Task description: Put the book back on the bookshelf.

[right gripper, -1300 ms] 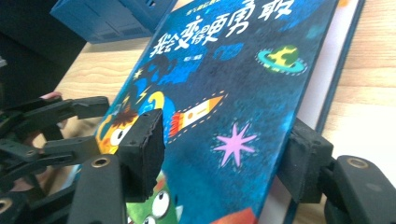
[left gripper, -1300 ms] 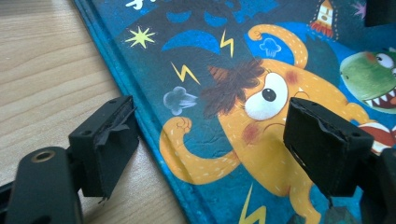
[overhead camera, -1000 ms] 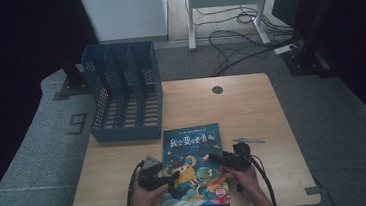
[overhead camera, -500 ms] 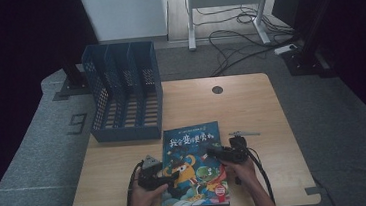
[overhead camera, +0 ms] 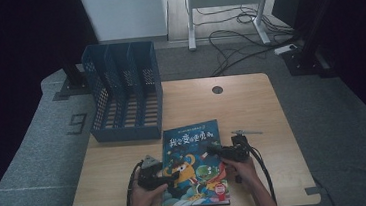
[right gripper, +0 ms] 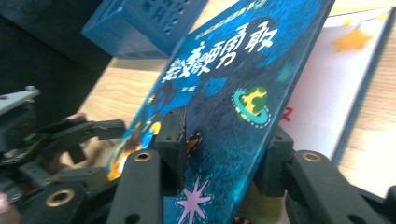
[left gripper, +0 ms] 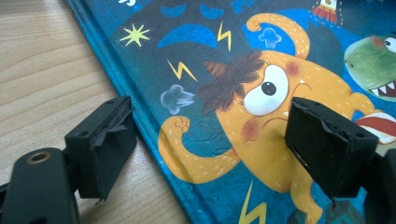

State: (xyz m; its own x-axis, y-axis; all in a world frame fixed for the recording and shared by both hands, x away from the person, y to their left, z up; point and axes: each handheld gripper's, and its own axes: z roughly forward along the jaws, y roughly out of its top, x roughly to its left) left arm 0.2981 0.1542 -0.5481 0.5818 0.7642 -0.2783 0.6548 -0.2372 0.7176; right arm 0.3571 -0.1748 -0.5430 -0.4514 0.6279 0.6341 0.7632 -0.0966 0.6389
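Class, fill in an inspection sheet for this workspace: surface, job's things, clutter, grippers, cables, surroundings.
Surface: wooden table, flat, one round cable hole.
Job's things: picture book at the near edge, its front cover raised off a white page; blue file rack at the far left.
Clutter: nothing seen.
Grippers: left gripper, tongs open astride the book's left edge; right gripper, tongs have just been closing, on the cover.
Cables: gripper cable; floor cables.
Surroundings: grey mat, white desk frame.
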